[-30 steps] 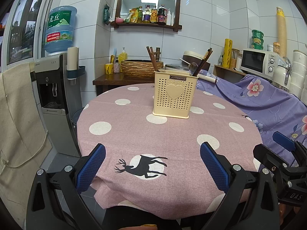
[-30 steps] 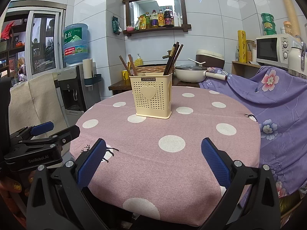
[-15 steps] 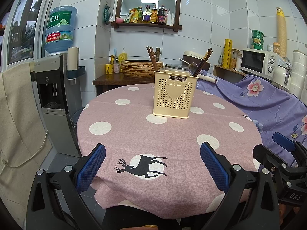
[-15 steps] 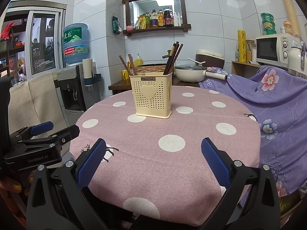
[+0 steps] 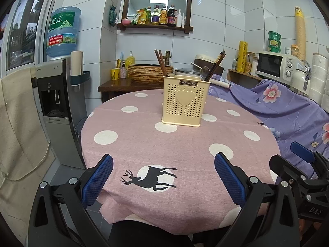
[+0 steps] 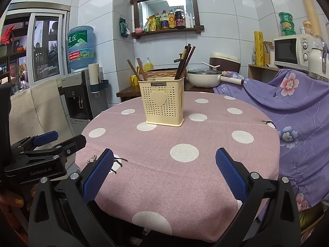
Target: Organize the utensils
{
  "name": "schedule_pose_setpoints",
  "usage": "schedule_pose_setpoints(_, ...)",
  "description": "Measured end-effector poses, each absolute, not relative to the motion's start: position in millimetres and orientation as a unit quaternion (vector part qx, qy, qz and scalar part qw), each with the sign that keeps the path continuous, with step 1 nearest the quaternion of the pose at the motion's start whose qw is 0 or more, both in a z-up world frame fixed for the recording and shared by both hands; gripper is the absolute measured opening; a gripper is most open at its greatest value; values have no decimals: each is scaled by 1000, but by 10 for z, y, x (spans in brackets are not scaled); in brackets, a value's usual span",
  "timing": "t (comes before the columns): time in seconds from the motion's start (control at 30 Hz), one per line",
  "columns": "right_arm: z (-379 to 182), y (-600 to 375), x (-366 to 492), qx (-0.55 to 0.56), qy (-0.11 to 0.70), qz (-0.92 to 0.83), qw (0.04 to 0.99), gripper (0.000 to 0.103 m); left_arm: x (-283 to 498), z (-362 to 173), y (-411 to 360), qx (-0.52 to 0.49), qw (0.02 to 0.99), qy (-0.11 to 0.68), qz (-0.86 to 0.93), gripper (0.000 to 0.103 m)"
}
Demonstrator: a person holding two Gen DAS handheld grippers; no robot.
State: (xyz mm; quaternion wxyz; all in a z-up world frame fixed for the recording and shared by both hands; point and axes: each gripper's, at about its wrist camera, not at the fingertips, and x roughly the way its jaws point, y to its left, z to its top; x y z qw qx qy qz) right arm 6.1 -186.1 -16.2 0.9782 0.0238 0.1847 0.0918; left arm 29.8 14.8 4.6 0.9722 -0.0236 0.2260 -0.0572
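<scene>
A cream perforated utensil holder (image 5: 182, 100) (image 6: 162, 100) with a heart on its front stands upright near the middle of the round table (image 5: 131, 142) (image 6: 205, 175), which wears a pink polka-dot cloth. Dark chopsticks (image 5: 213, 65) (image 6: 185, 61) lean out of its right side, two more (image 5: 161, 62) (image 6: 136, 70) from its left, and a spoon (image 5: 204, 71) shows at the rim. My left gripper (image 5: 163, 161) hangs open over the near table edge, nothing between its fingers. My right gripper (image 6: 164, 159) is open too, beside it and equally far from the holder.
A water dispenser (image 5: 59, 94) stands left of the table. Purple flowered cloth (image 5: 287, 107) covers something at the right. Behind are a wooden side table with a woven basket (image 5: 150, 74), a pot (image 6: 203, 78), a microwave (image 5: 275, 64) and a wall shelf of bottles (image 5: 158, 16).
</scene>
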Motion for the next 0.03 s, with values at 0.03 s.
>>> schedule_pose_setpoints(0.03,-165,-1869,68,25,185,92,978,97,286,51,143,-21,973,224,-56,97)
